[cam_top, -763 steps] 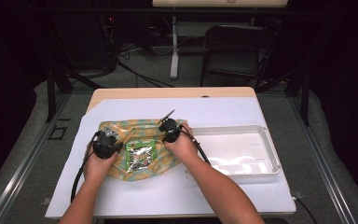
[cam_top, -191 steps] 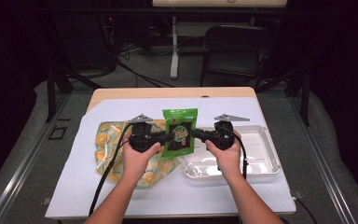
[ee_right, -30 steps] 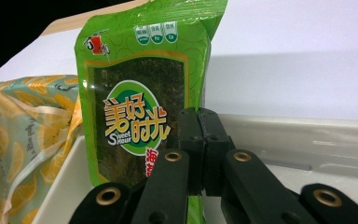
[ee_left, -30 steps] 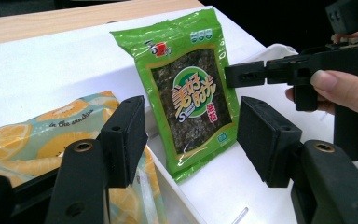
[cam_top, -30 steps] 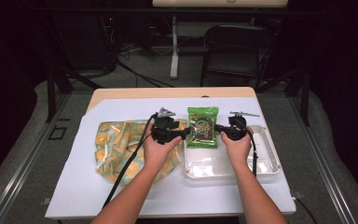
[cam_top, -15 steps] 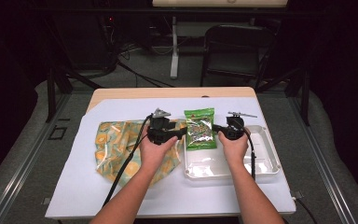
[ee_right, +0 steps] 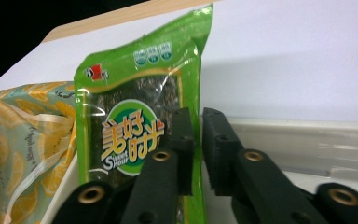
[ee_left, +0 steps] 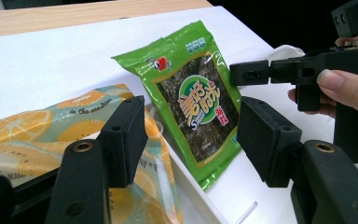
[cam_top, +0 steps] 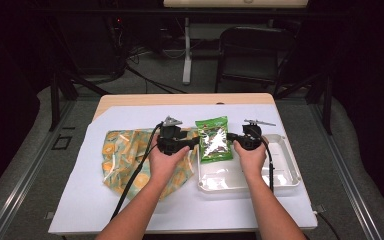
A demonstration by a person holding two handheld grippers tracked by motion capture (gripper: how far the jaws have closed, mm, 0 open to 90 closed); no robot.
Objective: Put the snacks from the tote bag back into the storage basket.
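Observation:
A green seaweed snack packet (cam_top: pixel 213 139) lies tilted across the left rim of the clear plastic tray (cam_top: pixel 280 170), face up. My left gripper (cam_top: pixel 196 143) sits just left of it, jaws wide open. In the left gripper view the packet (ee_left: pixel 193 98) lies beyond the open gripper (ee_left: pixel 193 135), untouched. My right gripper (cam_top: pixel 229 136) is at the packet's right edge. Its jaws have just been opening. In the right gripper view a narrow gap shows at the gripper (ee_right: pixel 199 140), with the packet's thin edge (ee_right: pixel 135 116) between the pads, not pressed.
An orange-print fabric bag (cam_top: pixel 125 155) lies flat to the left of the tray, on a white sheet (cam_top: pixel 130 120) that covers the wooden table (cam_top: pixel 180 99). The tray's right part holds nothing. A dark chair (cam_top: pixel 255 50) and cables stand beyond the table.
The packet has sunk slightly and now rests on the tray's left rim. The right jaws have parted a little. Both hands have hardly shifted.

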